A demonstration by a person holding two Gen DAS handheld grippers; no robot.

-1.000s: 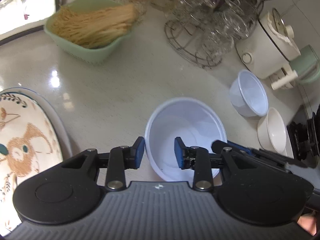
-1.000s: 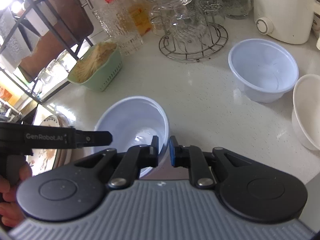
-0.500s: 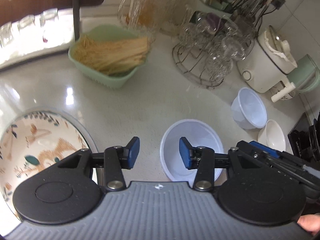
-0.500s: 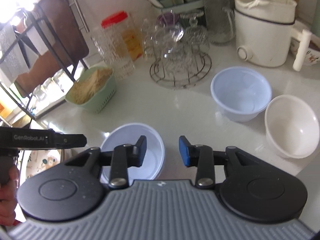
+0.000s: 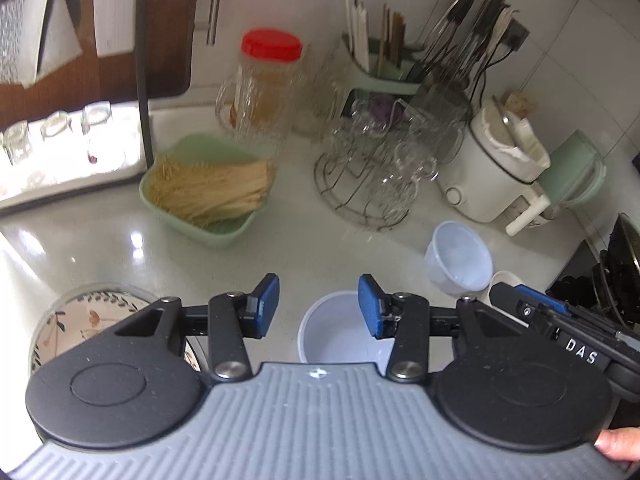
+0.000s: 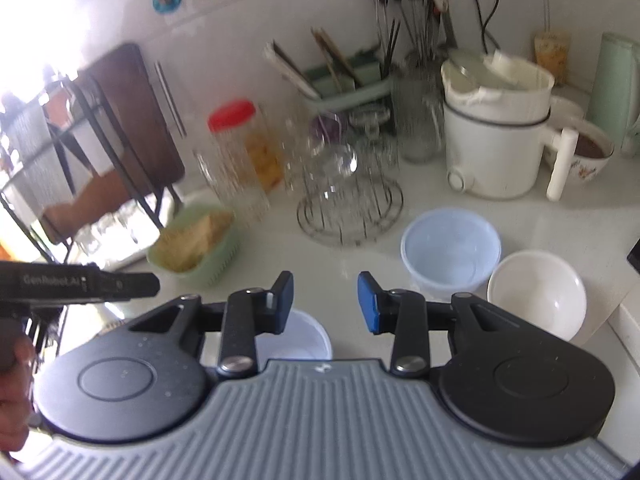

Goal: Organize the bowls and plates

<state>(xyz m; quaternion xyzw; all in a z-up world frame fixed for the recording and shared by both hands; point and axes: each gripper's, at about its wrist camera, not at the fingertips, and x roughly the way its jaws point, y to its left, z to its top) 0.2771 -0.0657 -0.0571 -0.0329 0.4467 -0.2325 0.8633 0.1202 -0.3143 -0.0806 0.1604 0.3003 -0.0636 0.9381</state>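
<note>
A pale blue bowl (image 5: 340,336) stands on the white counter, below and beyond my left gripper (image 5: 319,306), which is open with nothing between its fingers. In the right wrist view the same bowl (image 6: 298,338) shows under my right gripper (image 6: 326,303), also open and clear of it. A second pale blue bowl (image 6: 450,254) and a white bowl (image 6: 536,292) sit side by side to the right. A patterned plate (image 5: 92,314) lies at the left, partly hidden by the left gripper's body.
A green basket of noodles (image 5: 208,192), a wire rack of glasses (image 5: 372,176), a red-lidded jar (image 5: 268,80) and a white cooker (image 6: 496,136) line the back of the counter. A black shelf frame (image 6: 60,152) stands at the left. A hand (image 6: 12,384) holds the left gripper.
The right gripper let go of the near bowl's rim and opened. Both grippers rose and drew back from the bowl, which stays on the counter. The left jaws widened a little.
</note>
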